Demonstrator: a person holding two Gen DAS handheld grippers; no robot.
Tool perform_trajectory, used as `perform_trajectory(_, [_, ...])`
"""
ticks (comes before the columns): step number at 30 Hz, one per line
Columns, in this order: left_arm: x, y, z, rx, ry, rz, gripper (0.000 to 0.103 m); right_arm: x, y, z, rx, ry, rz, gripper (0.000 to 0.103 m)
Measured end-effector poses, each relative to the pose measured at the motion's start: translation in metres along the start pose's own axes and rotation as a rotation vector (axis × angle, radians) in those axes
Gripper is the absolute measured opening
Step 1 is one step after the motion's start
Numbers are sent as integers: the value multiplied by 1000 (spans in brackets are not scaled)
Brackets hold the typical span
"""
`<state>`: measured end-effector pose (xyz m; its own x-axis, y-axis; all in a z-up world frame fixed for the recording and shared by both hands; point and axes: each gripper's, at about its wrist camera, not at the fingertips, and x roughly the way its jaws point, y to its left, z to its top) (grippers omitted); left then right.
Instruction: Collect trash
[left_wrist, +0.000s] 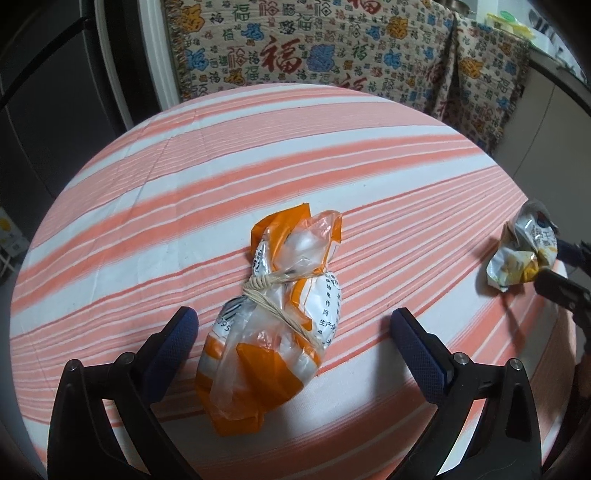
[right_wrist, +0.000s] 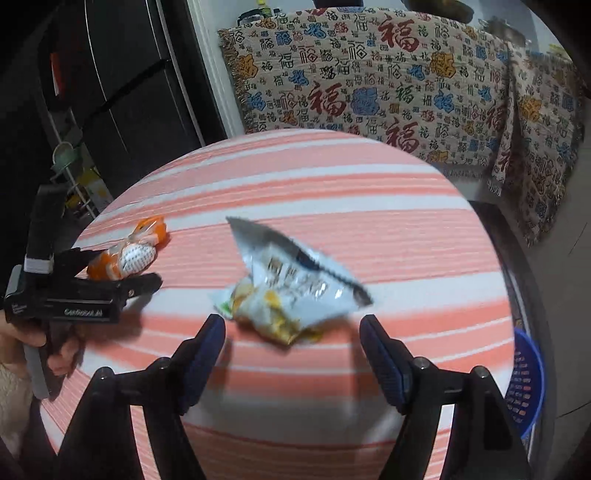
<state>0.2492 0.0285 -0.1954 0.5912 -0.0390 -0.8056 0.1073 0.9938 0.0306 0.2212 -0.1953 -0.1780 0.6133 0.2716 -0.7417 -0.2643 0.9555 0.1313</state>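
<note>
**Both grippers open, trash lying loose on the striped cloth**

Your left gripper (left_wrist: 291, 328) stands spread to its widest, holding nothing. Between its fingers lies an orange-and-clear plastic bag bundle (left_wrist: 275, 328), bulging, printed with black characters and bound round the middle with pale string; its near end sits between the blue pads, touching neither, and its loose top runs away from the fingertips.

Your right gripper (right_wrist: 293, 338) is also well open and grips nothing. Just beyond its fingertips, roughly centred between them, lies a crumpled silver-and-yellow snack wrapper (right_wrist: 291, 288), blurred, with a jagged edge; I cannot tell whether it rests on the cloth.

Both pieces are on a table covered in an orange-and-white striped cloth (left_wrist: 369, 177). Behind it hangs a patterned blanket (right_wrist: 406, 85). To the right of your right fingers, below the table edge, stands a blue basket (right_wrist: 528, 384).
</note>
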Motion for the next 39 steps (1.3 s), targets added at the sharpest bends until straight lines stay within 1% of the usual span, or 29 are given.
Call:
perform_trajectory(1, [-2, 2, 1, -7, -11, -17, 103, 2, 1, 4, -17, -1, -16, 77])
perform_trajectory(2, [-6, 5, 2, -23, -36, -60, 103, 5, 2, 7, -24, 2, -15, 77])
perform_trajectory(4, [-11, 10, 4, -51, -58, -93, 103, 9, 2, 12, -16, 9, 2, 77])
perform_trajectory(5, [-10, 11, 5, -56, -58, -88, 103, 13, 3, 15, -16, 14, 13, 77])
perform_trajectory(7, [-4, 16, 4, -68, -44, -46, 102, 15, 6, 16, -24, 22, 19, 77])
perform_trajectory(8, [1, 18, 3, -75, -29, -23, 102, 21, 8, 18, -26, 40, 17, 76])
perform_trajectory(9, [0, 18, 3, -73, -35, -14, 102, 24, 10, 16, -23, 57, 16, 74])
perform_trajectory(10, [1, 19, 3, -73, -32, -13, 102, 31, 11, 17, -22, 87, 20, 68])
perform_trajectory(11, [2, 18, 3, -65, -27, 4, 102, 36, 13, 16, -31, 107, 12, 67])
perform_trajectory(12, [3, 16, 3, -53, -20, 23, 102, 35, 18, 17, -58, 91, -7, 67])
perform_trajectory(14, [6, 10, 2, -24, -8, 57, 103, 39, 23, 18, -74, 97, -24, 67])
perform_trajectory(20, [5, 10, 1, -26, -11, 55, 103, 47, 30, 20, -133, 78, -76, 70])
perform_trajectory(27, [5, 10, 1, -25, -11, 53, 102, 46, 31, 22, -141, 82, -68, 71])
perform_trajectory(29, [3, 9, 1, -19, -12, 41, 102, 43, 30, 21, -140, 93, -57, 71])
perform_trajectory(32, [-2, 12, 0, -3, -23, 11, 97, 28, 28, 22, -133, 72, -33, 71])
perform_trajectory(35, [-6, 13, 2, -8, -27, -65, 94, 14, 26, 28, -142, 40, -27, 71])
perform_trajectory(36, [-7, 12, 3, -4, -29, -88, 90, 14, 25, 31, -141, 42, -24, 71])
perform_trajectory(37, [-7, 10, 3, 3, -30, -99, 82, 15, 24, 33, -141, 49, -19, 71])
perform_trajectory(38, [-8, 7, 3, 17, -32, -107, 79, 17, 23, 36, -140, 56, -9, 71])
perform_trajectory(39, [-9, 3, 2, 37, -35, -111, 69, 20, 22, 38, -141, 67, 9, 69])
